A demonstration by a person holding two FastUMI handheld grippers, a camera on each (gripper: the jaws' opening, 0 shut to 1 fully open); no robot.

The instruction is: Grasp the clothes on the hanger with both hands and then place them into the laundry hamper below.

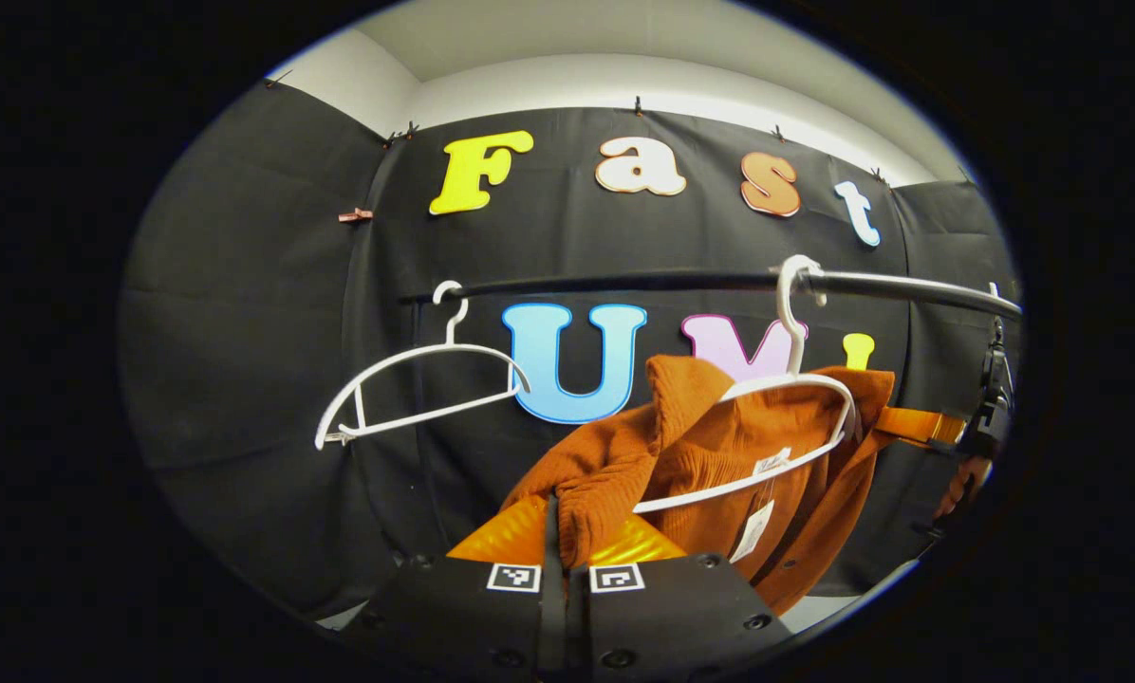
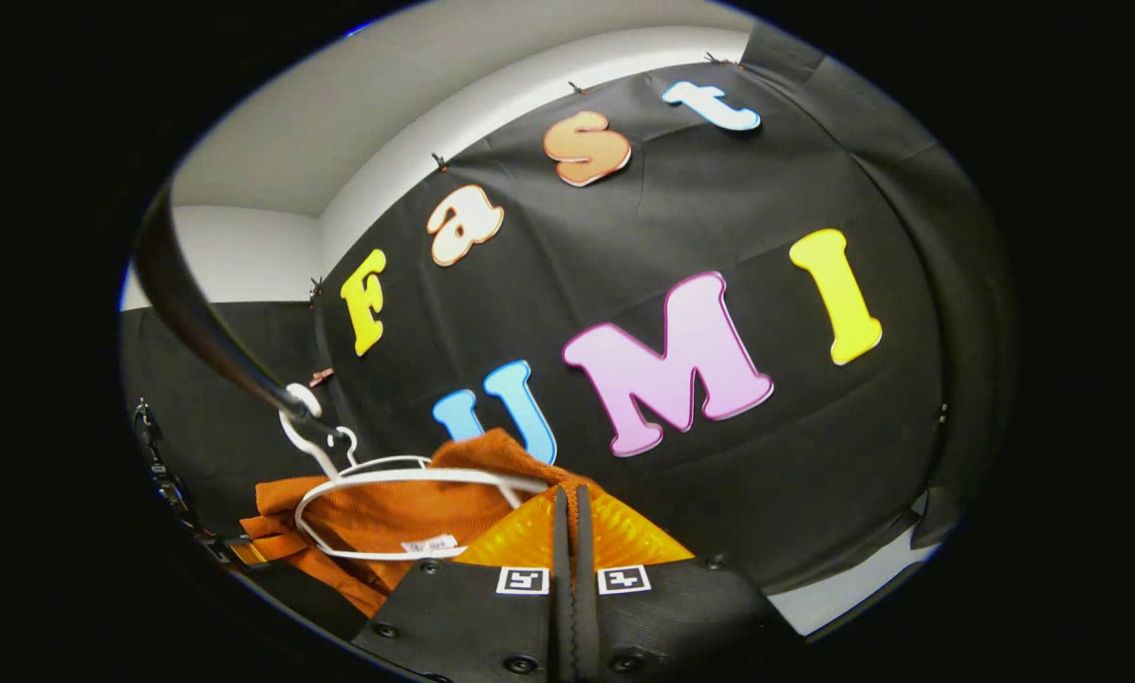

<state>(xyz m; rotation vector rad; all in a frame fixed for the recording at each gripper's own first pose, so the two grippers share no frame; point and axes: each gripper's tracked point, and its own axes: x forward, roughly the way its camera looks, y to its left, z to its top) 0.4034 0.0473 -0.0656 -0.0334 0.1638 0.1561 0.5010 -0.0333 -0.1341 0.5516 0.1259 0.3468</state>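
Note:
An orange knit garment [image 1: 710,455] hangs on a white hanger [image 1: 795,389] from the black rail [image 1: 681,282]. My left gripper [image 1: 553,517] is shut on a fold of the garment's near shoulder, with cloth bulging up between its fingers. Farther right, the other gripper [image 1: 990,408] reaches the garment's opposite shoulder. In the right gripper view, my right gripper [image 2: 567,503] is shut on the edge of the same garment [image 2: 387,517], just right of the hanger [image 2: 378,484]. The left gripper [image 2: 174,493] shows at the far left there.
An empty white hanger [image 1: 416,379] hangs on the rail to the left of the garment. The rail [image 2: 207,332] runs overhead across the right gripper view. The black cloth wall stands close behind.

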